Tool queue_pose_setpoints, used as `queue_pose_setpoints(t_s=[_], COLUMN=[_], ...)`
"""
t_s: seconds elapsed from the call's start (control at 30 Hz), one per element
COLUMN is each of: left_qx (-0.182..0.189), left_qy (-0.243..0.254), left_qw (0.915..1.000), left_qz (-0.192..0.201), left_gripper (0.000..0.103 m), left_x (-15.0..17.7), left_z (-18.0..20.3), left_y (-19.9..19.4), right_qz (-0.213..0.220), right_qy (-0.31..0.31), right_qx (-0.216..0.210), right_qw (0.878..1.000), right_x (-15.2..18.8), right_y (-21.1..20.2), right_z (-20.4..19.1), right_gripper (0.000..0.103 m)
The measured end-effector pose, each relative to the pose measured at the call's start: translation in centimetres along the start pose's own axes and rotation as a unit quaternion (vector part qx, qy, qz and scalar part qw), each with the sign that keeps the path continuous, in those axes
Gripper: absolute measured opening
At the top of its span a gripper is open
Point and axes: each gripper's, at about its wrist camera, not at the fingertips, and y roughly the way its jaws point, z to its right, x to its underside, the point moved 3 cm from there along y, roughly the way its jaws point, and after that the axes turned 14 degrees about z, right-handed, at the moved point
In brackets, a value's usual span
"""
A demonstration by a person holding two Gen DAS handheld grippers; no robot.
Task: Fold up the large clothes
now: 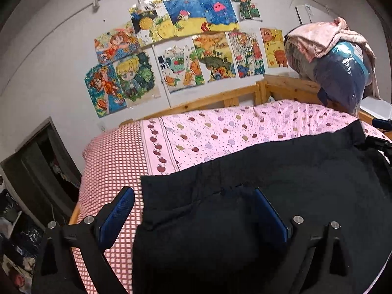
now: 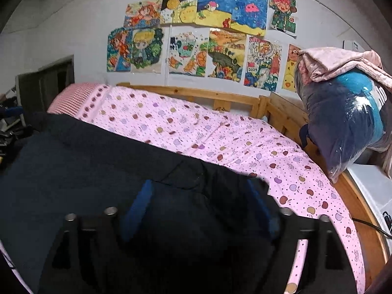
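Black fabric, the large garment (image 1: pixel 257 196), is lying spread over the near part of the bed (image 1: pixel 220 127), on a pink apple-print sheet (image 2: pixel 220 137) that is giving way to a red-checked cover (image 1: pixel 115 161) at the left.

Container: a clear plastic bag (image 2: pixel 343 122) is sitting at the far right on the wooden bed frame (image 2: pixel 196 93), holding dark blue and turquoise textiles; a pale pink cloth (image 2: pixel 338 66) is draped on top of it.

The left gripper (image 1: pixel 196 210) is standing with its blue-padded fingers (image 1: pixel 120 210) apart, straddling the garment's left edge: one finger over the checked cover, the other over the black cloth. The right gripper (image 2: pixel 203 205) is also standing spread, both fingers over the garment near its right end. Whether either pad is touching the cloth, cannot tell.

Left wrist view only: a dark doorway (image 1: pixel 41 169) with clutter on the floor at the near left. Right wrist view only: a black cable (image 2: pixel 370 225) crossing the frame at the right. Both views are showing children's drawings (image 2: pixel 196 31) taped on the white wall.
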Motion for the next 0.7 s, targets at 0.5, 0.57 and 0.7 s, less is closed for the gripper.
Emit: queue_pose_setpoints(t_s=[0.5, 0.57, 0.7], left_qx=[0.111, 0.103, 0.092], left_qy=[-0.024, -0.029, -0.052], left_qw=[0.9923, 0.9928, 0.9922], left_qz=[-0.049, -0.054, -0.065], left_gripper=[0.099, 0.103, 0.103], left_x=[3.0, 3.3, 3.3], left_z=[3.8, 3.8, 3.2], left_y=[-0.1, 0.7, 2.3], right_qz=[-0.055, -0.063, -0.064], right_qy=[0.061, 0.054, 0.041], right_qx=[-0.142, -0.142, -0.120], right_qw=[0.986, 0.986, 0.990], right_x=[4.3, 4.9, 5.0], right_y=[-1.8, -0.8, 1.0], right_z=[-2.2, -2.6, -2.7], right_gripper=[0.086, 0.086, 0.089])
